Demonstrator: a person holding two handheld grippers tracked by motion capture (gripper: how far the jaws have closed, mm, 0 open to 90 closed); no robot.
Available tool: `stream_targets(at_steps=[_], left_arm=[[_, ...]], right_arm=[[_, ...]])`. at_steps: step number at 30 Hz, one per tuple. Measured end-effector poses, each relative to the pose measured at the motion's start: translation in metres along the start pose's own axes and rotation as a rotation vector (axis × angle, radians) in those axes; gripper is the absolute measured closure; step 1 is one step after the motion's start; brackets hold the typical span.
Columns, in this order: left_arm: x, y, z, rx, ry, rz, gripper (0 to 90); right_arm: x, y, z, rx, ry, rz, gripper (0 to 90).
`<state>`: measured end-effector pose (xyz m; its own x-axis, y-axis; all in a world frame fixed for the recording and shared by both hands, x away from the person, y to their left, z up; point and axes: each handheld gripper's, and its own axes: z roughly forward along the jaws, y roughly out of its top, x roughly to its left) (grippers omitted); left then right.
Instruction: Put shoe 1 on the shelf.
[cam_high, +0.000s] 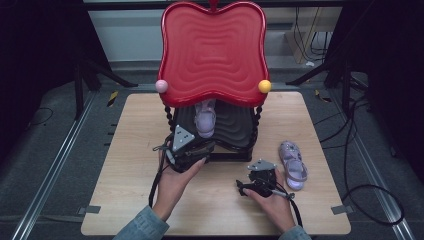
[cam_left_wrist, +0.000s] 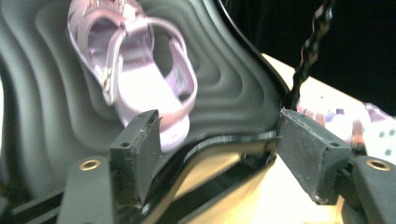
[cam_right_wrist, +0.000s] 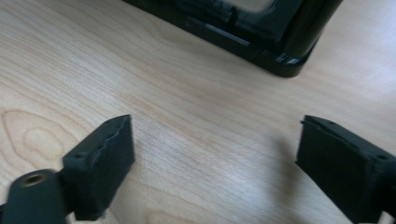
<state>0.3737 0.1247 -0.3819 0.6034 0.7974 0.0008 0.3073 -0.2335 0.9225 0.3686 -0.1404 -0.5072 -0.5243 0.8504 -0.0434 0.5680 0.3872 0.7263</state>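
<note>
Lilac sandal (cam_left_wrist: 140, 88) just beyond left claw (cam_left_wrist: 219, 154)

A pale wooden table (cam_high: 130, 165) stands on a grey carpeted floor (cam_high: 45, 165), taped down at its near corners. Metal rails (cam_high: 55, 160) run along both sides of it. The room is dim — black drapes (cam_high: 30, 55) hang at left and right, with dark stand legs (cam_high: 95, 75) before them. Black cables (cam_high: 370, 195) loop across the floor at right, and a light wall panel (cam_high: 125, 35) shows behind.
</note>
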Motion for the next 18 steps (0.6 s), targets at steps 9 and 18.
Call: stream_targets(at_steps=[9,18], left_arm=[[0.017,-0.039,-0.023,0.067,0.009,-0.015,21.1],[0.045,-0.080,-0.028,0.128,0.065,-0.072,16.3]], right_arm=[[-0.011,0.015,-0.039,-0.039,-0.077,0.013,27.0],[-0.029,0.028,-0.073,-0.030,-0.112,0.014,31.3]])
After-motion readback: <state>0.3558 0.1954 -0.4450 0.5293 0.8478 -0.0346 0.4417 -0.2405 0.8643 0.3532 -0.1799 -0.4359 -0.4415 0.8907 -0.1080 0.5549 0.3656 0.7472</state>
